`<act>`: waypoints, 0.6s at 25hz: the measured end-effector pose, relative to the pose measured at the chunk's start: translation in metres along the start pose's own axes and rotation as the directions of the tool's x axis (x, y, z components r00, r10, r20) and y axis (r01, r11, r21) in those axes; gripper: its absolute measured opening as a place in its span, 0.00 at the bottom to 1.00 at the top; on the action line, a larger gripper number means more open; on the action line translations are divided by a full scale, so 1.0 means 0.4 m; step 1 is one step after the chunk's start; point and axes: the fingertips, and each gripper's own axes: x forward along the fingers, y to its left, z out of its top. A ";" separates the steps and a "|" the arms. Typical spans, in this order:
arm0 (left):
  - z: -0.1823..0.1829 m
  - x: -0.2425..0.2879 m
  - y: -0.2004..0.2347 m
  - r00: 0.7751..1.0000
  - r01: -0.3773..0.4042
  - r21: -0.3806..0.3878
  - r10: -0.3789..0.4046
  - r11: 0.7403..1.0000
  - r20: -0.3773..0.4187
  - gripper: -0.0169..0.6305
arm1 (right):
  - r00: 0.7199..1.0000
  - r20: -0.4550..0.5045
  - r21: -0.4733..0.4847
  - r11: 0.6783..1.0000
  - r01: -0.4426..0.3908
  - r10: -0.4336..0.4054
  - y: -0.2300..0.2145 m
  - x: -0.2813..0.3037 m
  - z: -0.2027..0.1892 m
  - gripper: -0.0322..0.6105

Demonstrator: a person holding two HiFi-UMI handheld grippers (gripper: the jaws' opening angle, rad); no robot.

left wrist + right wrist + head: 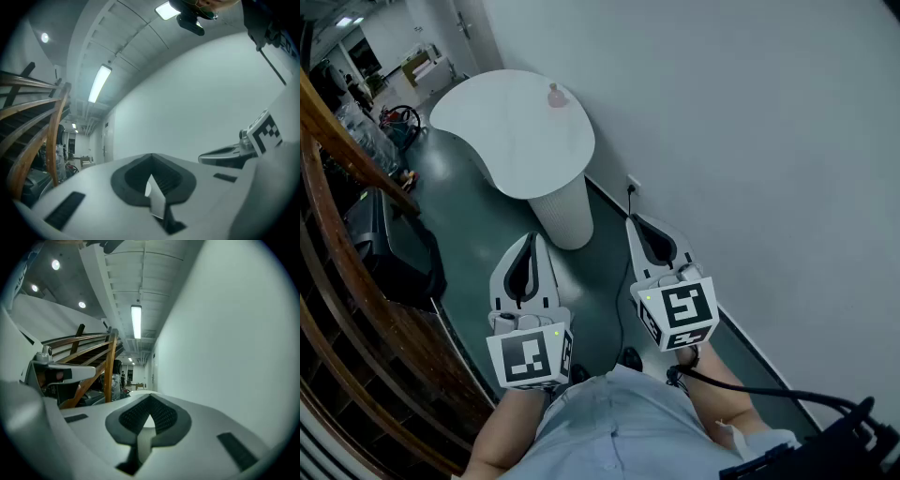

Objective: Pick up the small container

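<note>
Now, at your far left the wooden stair railing (333,234) curves past; your left gripper (529,246) is held close to your body, its jaws pressed together with nothing between them; ahead stands the white table (506,141), and the small container (554,95) rests upright on its far edge by the wall, well apart from both grippers; your right gripper (645,228), beside the left, is likewise closed tight and empty.
</note>
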 end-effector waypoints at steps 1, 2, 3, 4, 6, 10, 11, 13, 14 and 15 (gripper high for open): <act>-0.001 0.003 -0.005 1.000 -0.001 0.000 0.001 1.000 0.000 0.02 | 1.000 0.001 0.000 1.000 -0.001 0.001 -0.006 -0.001 -0.001 0.05; -0.002 0.006 -0.011 1.000 -0.002 0.000 0.002 1.000 0.000 0.02 | 1.000 0.003 0.000 1.000 -0.002 0.002 -0.012 -0.002 -0.001 0.05; -0.002 0.008 -0.017 1.000 -0.003 0.000 0.003 1.000 0.000 0.02 | 1.000 0.004 0.001 1.000 -0.003 0.003 -0.018 -0.004 -0.002 0.05; -0.002 0.011 -0.023 1.000 -0.004 0.000 0.004 1.000 -0.001 0.02 | 1.000 0.005 0.002 1.000 -0.006 0.006 -0.025 -0.006 -0.003 0.05; -0.001 0.015 -0.036 1.000 -0.009 0.002 0.009 1.000 -0.002 0.02 | 1.000 0.005 0.005 1.000 -0.012 0.012 -0.038 -0.008 -0.004 0.05; 0.000 0.020 -0.054 0.999 -0.035 0.008 0.035 0.999 -0.010 0.02 | 0.999 0.032 0.020 0.999 -0.032 0.032 -0.060 -0.010 0.005 0.05; -0.001 0.021 -0.056 0.999 -0.044 0.010 0.044 0.999 -0.010 0.02 | 0.998 0.047 0.030 0.999 -0.040 0.038 -0.065 -0.010 0.010 0.05; -0.005 0.020 -0.060 0.998 -0.062 0.017 0.062 0.998 -0.014 0.02 | 0.997 0.058 0.037 0.998 -0.051 0.049 -0.074 -0.009 0.010 0.05; -0.009 0.020 -0.064 0.997 -0.069 0.019 0.070 0.997 -0.018 0.02 | 0.997 0.055 0.036 0.998 -0.053 0.051 -0.081 -0.007 0.005 0.05; -0.012 0.020 -0.067 0.997 -0.076 0.021 0.076 0.997 -0.022 0.02 | 0.998 0.048 0.036 0.998 -0.053 0.051 -0.089 -0.003 -0.002 0.05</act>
